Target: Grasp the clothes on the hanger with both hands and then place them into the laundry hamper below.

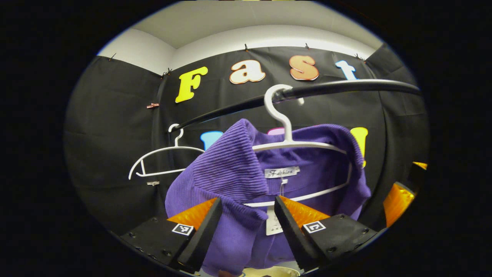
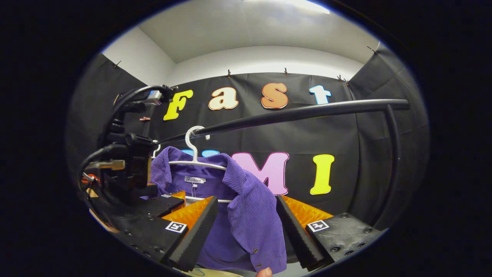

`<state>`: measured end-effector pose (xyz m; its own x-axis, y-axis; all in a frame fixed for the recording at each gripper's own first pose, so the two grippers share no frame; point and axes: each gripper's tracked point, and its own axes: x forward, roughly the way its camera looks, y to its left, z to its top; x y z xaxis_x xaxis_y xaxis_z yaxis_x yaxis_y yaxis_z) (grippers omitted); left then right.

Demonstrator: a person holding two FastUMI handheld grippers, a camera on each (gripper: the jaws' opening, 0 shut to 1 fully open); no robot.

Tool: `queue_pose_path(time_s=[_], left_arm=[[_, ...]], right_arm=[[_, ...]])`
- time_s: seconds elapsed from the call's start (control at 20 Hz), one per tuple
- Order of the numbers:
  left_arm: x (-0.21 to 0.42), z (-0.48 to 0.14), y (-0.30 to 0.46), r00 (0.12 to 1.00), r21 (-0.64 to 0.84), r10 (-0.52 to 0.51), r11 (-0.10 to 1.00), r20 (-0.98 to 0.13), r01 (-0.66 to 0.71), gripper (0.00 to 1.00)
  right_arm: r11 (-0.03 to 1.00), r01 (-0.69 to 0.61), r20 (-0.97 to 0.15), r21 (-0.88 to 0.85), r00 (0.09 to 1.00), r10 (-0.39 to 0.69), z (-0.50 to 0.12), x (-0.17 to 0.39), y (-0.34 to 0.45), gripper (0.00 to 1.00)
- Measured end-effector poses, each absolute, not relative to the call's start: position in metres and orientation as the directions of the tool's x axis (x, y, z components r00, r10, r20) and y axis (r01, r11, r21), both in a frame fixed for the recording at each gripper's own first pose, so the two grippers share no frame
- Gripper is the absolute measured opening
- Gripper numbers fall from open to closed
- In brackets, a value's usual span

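Observation:
A purple ribbed shirt (image 1: 230,173) hangs on a white hanger (image 1: 286,144) from a black rail (image 1: 346,86). My left gripper (image 1: 248,199) is open, its fingers standing on either side of the shirt's collar and front panel below the hanger bar. In the right gripper view the same shirt (image 2: 250,215) hangs from its hanger (image 2: 194,150), and my right gripper (image 2: 246,198) is open with the shirt's other shoulder and front between its fingers. The left gripper's body and cables (image 2: 127,169) show beside the shirt. A pale hamper rim (image 1: 271,271) shows just below the shirt.
An empty white hanger (image 1: 161,161) hangs farther along the rail to the left. The rail (image 2: 307,111) bends down into a black upright post (image 2: 394,161) at the right. Part of the right gripper (image 1: 399,198) stands at the shirt's far side.

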<state>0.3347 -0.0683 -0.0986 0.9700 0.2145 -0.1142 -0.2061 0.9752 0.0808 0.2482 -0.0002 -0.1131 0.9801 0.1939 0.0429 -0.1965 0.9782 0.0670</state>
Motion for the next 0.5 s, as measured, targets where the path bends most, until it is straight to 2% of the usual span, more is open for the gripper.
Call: queue_pose_path(time_s=[0.1, 0.15, 0.2, 0.35, 0.4, 0.5], left_arm=[[0.336, -0.098, -0.054, 0.963, 0.097, 0.248, 0.966, -0.109, -0.238, 0.76], [0.333, -0.096, -0.050, 0.964, 0.099, 0.249, 0.966, -0.098, -0.239, 0.63], [0.331, -0.093, -0.046, 0.965, 0.098, 0.248, 0.966, -0.087, -0.240, 0.53], [0.319, -0.081, -0.027, 0.966, 0.068, 0.251, 0.967, -0.055, -0.247, 0.12], [0.318, -0.081, -0.029, 0.973, 0.049, 0.222, 0.974, -0.065, -0.219, 0.05], [0.315, -0.083, -0.027, 0.979, 0.030, 0.185, 0.983, -0.088, -0.183, 0.05]], right_arm=[[0.981, -0.186, 0.050, 0.054, 0.982, 0.183, -0.113, 0.259, 0.004, 0.98], [0.982, -0.181, 0.056, 0.046, 0.982, 0.178, -0.112, 0.265, 0.008, 0.98], [0.983, -0.179, 0.060, 0.039, 0.982, 0.176, -0.111, 0.270, 0.012, 0.96], [0.988, -0.152, 0.071, 0.039, 0.986, 0.149, -0.112, 0.288, 0.019, 0.98], [0.989, -0.139, 0.069, 0.039, 0.988, 0.136, -0.113, 0.294, 0.021, 0.99], [0.990, -0.132, 0.054, 0.042, 0.990, 0.130, -0.121, 0.300, 0.027, 0.96]])
